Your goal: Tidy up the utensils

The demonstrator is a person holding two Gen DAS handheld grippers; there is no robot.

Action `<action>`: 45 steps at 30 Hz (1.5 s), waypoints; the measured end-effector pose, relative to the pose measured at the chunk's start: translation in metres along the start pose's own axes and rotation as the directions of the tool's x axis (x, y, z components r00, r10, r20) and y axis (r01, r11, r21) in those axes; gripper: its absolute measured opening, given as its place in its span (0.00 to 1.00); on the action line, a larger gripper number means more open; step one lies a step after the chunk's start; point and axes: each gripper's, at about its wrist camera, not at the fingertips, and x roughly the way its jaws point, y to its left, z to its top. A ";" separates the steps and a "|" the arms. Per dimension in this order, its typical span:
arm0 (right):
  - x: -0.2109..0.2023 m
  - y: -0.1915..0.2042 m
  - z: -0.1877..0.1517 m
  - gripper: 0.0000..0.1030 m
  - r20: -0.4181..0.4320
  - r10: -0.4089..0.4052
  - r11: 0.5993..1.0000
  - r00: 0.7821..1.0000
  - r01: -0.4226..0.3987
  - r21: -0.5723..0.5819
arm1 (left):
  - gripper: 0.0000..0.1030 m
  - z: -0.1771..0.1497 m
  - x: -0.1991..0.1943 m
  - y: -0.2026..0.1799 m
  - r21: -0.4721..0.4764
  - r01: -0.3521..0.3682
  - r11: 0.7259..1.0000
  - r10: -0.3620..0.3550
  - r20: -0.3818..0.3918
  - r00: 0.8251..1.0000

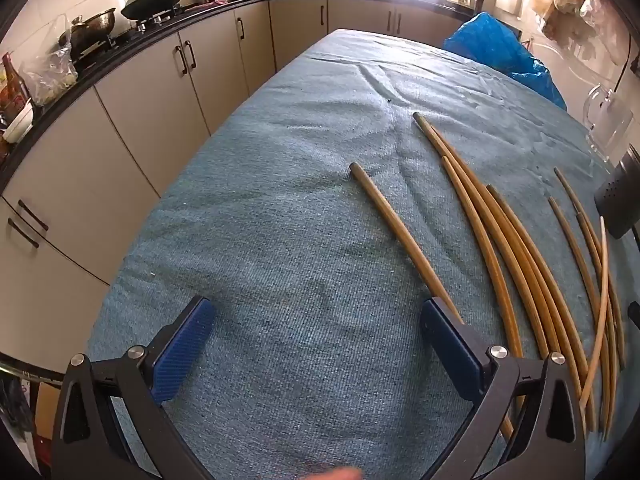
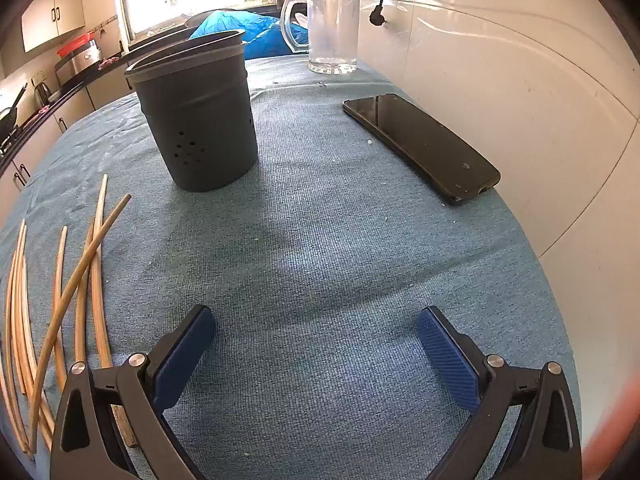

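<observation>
Several wooden chopsticks [image 1: 516, 248] lie loose on the blue cloth [image 1: 280, 220], right of my left gripper [image 1: 316, 312], which is open and empty just above the cloth. One chopstick [image 1: 396, 232] lies apart, its near end by the right finger. In the right wrist view the same chopsticks [image 2: 76, 292] lie at the left. A dark grey utensil holder [image 2: 200, 120] stands upright ahead and left of my right gripper [image 2: 316, 316], which is open and empty. The holder's edge shows in the left wrist view [image 1: 618, 196].
A black phone [image 2: 424, 148] lies flat at the right near the white wall. A clear glass mug [image 2: 332, 28] stands at the table's far end. A blue plastic bag [image 1: 500, 52] lies beyond the table. Kitchen cabinets [image 1: 140, 120] run along the left.
</observation>
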 end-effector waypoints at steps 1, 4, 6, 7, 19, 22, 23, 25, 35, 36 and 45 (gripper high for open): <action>0.000 0.000 0.000 1.00 0.002 -0.003 1.000 1.000 0.003 -0.002 | 1.00 0.000 0.000 0.000 -0.003 -0.003 1.000 0.003 0.006 1.000; 0.000 0.000 0.000 1.00 0.002 -0.006 1.000 1.000 0.006 -0.004 | 1.00 0.002 0.000 0.003 -0.010 -0.011 1.000 0.011 0.006 1.000; 0.000 0.000 0.000 1.00 0.000 -0.005 1.000 1.000 0.005 -0.003 | 1.00 -0.004 -0.007 0.007 -0.022 -0.023 0.999 0.023 0.035 0.999; 0.000 0.001 0.000 1.00 0.000 -0.005 1.000 1.000 0.005 -0.003 | 1.00 -0.006 -0.010 0.006 -0.017 -0.036 0.999 0.037 0.045 0.998; -0.009 0.003 -0.005 1.00 -0.009 0.010 0.999 1.000 -0.011 -0.050 | 1.00 -0.030 -0.094 -0.006 -0.059 -0.150 0.987 0.160 0.268 0.950; -0.043 0.001 -0.018 1.00 0.102 0.047 0.998 0.994 -0.044 -0.035 | 1.00 -0.033 -0.108 -0.006 -0.054 -0.147 0.988 0.156 0.288 0.945; -0.055 0.003 -0.021 1.00 0.138 0.059 0.998 0.989 -0.055 -0.034 | 1.00 -0.034 -0.109 -0.007 -0.054 -0.142 0.988 0.152 0.291 0.944; -0.080 0.007 -0.027 1.00 0.212 0.107 0.994 0.971 -0.099 -0.047 | 1.00 -0.038 -0.120 -0.006 -0.067 -0.134 0.989 0.148 0.317 0.937; -0.165 0.050 -0.060 1.00 0.421 0.316 0.941 0.850 -0.223 -0.256 | 1.00 -0.058 -0.140 -0.008 -0.081 -0.161 0.984 0.180 0.392 0.902; -0.170 0.050 -0.063 1.00 0.447 0.308 0.944 0.840 -0.210 -0.255 | 1.00 -0.060 -0.140 -0.010 -0.090 -0.170 0.981 0.192 0.402 0.895; -0.173 0.059 -0.070 1.00 0.462 0.272 0.949 0.844 -0.156 -0.274 | 1.00 -0.062 -0.141 -0.013 -0.105 -0.176 0.979 0.204 0.413 0.888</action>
